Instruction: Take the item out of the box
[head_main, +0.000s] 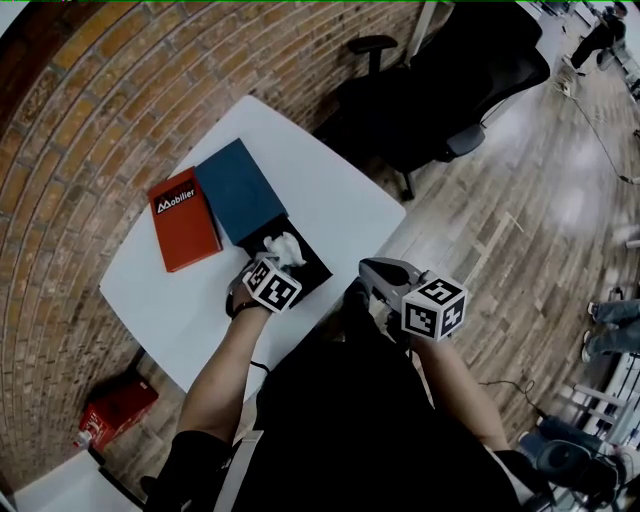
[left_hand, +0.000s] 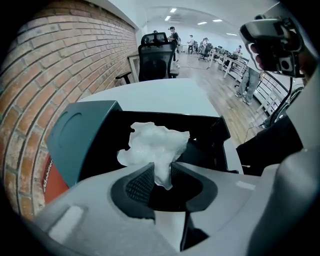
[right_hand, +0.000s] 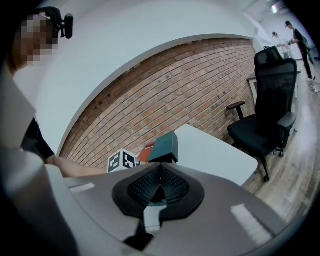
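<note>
The white desk (head_main: 340, 195) carries a black box (head_main: 312, 268) holding crumpled white paper (head_main: 284, 247); just beside the box lies a dark teal lid (head_main: 238, 190), and past that, farther from the box, a red carton (head_main: 184, 222) with white lettering. The left hand-held gripper (left_hand: 162, 172) and the right hand-held gripper (right_hand: 160, 172) are grey with black ribbed pads and black-and-white square markers. Beyond the box are a red-brown brick wall (head_main: 90, 110) with pale mortar lines, a black chair (head_main: 450, 90) and a pale brown plank floor (head_main: 540, 230).

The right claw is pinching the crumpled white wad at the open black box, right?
No: the left claw pinches the crumpled white wad at the open black box, as the left gripper view shows. The right claw is shut, empty.
</note>
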